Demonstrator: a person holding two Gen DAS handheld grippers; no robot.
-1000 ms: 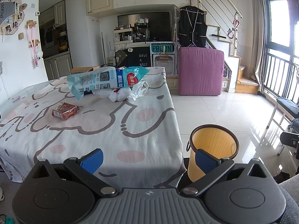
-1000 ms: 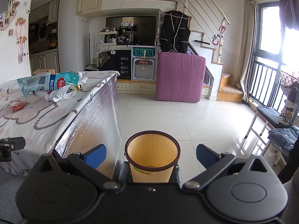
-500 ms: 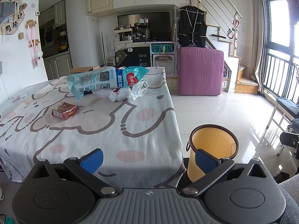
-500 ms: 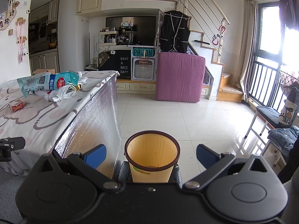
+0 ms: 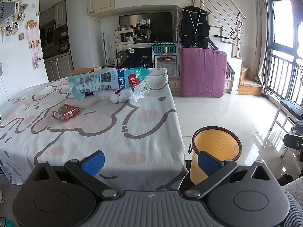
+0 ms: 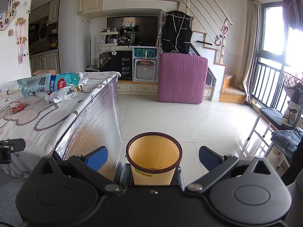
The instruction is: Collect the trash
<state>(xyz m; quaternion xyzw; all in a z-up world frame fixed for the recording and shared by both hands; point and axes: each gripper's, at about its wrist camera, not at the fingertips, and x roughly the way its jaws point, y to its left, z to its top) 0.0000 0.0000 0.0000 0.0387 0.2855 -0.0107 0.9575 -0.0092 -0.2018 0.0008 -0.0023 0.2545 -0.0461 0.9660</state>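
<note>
A table (image 5: 106,132) with a cartoon-print cloth holds trash: a red cigarette pack (image 5: 65,112), a long teal and white plastic package (image 5: 108,80), and crumpled white plastic bags (image 5: 128,94). An orange waste bin (image 5: 215,147) with a dark rim stands on the floor by the table's near right corner. My left gripper (image 5: 150,163) is open and empty, over the table's near edge. My right gripper (image 6: 152,156) is open and empty, just above and behind the bin (image 6: 153,155). The trash also shows in the right wrist view, with the package (image 6: 49,84) far left.
A purple mattress (image 5: 203,71) leans against the stairs at the back. A chair with clothes (image 6: 284,132) stands at the right by the balcony door. A cardboard box (image 5: 84,71) sits behind the table. White tiled floor (image 6: 189,117) lies beyond the bin.
</note>
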